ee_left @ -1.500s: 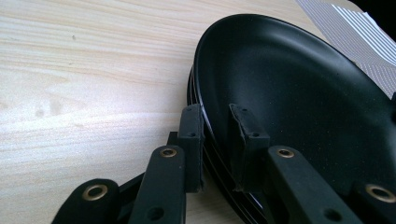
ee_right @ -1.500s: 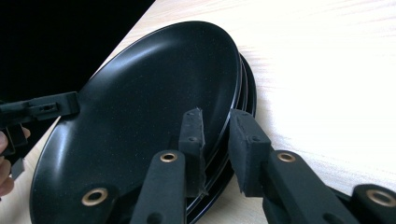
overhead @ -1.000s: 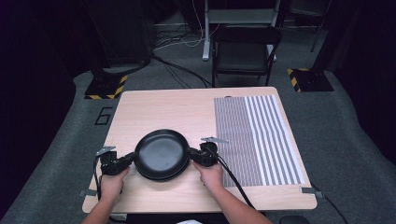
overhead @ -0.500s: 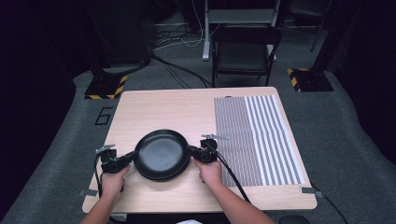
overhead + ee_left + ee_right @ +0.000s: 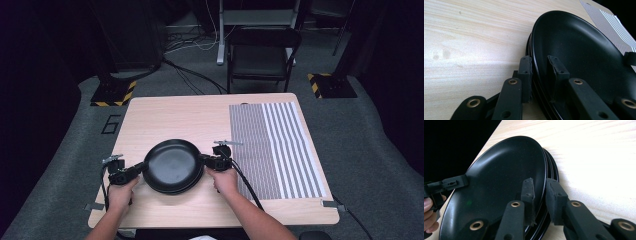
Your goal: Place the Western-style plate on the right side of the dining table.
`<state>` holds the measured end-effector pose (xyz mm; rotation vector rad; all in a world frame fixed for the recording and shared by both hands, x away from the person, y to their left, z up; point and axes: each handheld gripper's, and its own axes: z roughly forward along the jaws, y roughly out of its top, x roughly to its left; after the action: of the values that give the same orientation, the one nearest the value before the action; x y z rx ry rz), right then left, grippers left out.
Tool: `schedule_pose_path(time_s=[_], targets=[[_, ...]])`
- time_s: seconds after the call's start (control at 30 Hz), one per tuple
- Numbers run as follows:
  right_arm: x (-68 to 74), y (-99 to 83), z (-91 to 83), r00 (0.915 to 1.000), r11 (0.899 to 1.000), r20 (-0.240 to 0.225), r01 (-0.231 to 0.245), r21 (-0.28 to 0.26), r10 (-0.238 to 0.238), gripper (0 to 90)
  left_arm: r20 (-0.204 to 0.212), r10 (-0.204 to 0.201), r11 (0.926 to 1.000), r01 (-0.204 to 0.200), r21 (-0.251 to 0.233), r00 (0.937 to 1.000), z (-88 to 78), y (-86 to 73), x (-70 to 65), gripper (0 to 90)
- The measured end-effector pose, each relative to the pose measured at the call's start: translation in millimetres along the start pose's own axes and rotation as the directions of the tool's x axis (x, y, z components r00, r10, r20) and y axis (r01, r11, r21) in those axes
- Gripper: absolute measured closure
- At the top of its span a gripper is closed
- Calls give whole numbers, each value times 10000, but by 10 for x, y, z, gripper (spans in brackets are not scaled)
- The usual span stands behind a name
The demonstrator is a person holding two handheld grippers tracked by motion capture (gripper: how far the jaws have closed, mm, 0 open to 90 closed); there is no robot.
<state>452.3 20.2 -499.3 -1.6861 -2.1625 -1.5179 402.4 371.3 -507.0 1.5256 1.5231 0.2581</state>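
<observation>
Near the surface's (image 5: 200, 115) front edge, left tongs (image 5: 136, 170) and right tongs (image 5: 205, 160) each clench a rim of the stacked black plates (image 5: 173, 165); next, I judge, an even lift

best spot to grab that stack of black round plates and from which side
Grip the stack of black round plates at its thin raised rim, coming in level from opposite sides, left and right. The shallow bowl offers nothing else to pinch, and the edges overhang the light wooden table. The left tool and right tool already clamp the rim this way, one jaw above, one below.
</observation>
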Motion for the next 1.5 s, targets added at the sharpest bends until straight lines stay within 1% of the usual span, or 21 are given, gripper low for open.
schedule_pose_path(time_s=[0.07,0.1,0.2,0.27,0.3,0.37,0.5,0.57,0.6,0.7,0.77,0.87,1.0,1.03,1.2,1.23,1.27,1.3,1.33,1.37,1.5], targets=[[5,14,6,10000,10000,1,21,53,-21,759,1,-22,10000,22,33,10000,0,6,-1,743],[5,24,10,9999,9998,38,154,125,-154,756,-1,-5,10000,5,41,10000,-1,8,-5,743],[17,36,37,9993,9995,203,315,29,-316,757,-49,31,10000,-31,51,10000,-1,10,-12,743],[20,38,51,9993,9995,215,316,-47,-315,756,-124,53,10000,-52,14,9999,-1,5,-26,743],[21,40,56,9993,9996,231,288,-74,-286,756,-89,157,9999,-156,42,9998,-3,7,-14,743],[15,46,71,9988,9989,217,438,-146,-435,756,-89,115,9999,-116,-20,9999,5,10,-13,745],[-1,45,83,9997,9995,97,215,-245,-213,756,-95,111,9999,-112,-83,9999,-4,12,-9,761],[-5,41,85,9999,9995,28,147,-267,-147,759,-65,16,9998,-18,-206,10000,-16,14,-4,775],[-13,33,82,9999,9997,-117,-107,-239,105,762,-56,-25,9998,24,-201,10000,-27,16,2,778],[-24,17,78,9992,9989,-230,-324,-326,316,764,62,-181,9996,182,-237,9998,-38,13,14,784],[-26,14,75,9993,9990,-247,-295,-330,287,763,89,-115,9996,117,-242,9999,-45,10,20,786],[-28,3,55,9982,9987,-386,-460,-227,451,762,215,-307,9993,312,-224,9993,-75,-1,25,793],[-21,-19,35,9982,9989,-422,-426,-184,418,759,201,-213,9997,216,-127,9996,-119,-23,17,796],[-21,-22,31,9983,9991,-447,-383,-162,375,759,170,-106,9999,106,15,9998,-138,-25,12,795],[-11,-25,26,9986,9995,-434,-298,-142,292,756,133,55,9999,-57,98,9999,-171,-27,4,793],[-6,-25,29,9990,9997,-405,-200,-146,194,750,59,32,10000,-32,-25,10000,-170,-36,-13,793],[-1,-24,29,9994,9999,-352,-30,-134,26,750,26,136,9999,-136,7,9999,-176,-44,-19,791],[17,-18,30,9996,9999,-225,159,-59,-160,739,36,75,9998,-76,171,10000,-185,-71,-32,765],[17,-18,30,9996,9999,-225,159,-59,-160,739,36,75,9998,-76,171,10000,-185,-71,-32,752],[25,-14,29,9991,9993,-198,372,-19,-372,734,204,-130,9996,125,272,9997,-182,-103,-27,743],[34,-11,27,9993,9994,-162,343,29,-342,725,90,-232,9995,230,225,9997,-182,-127,-55,734]])
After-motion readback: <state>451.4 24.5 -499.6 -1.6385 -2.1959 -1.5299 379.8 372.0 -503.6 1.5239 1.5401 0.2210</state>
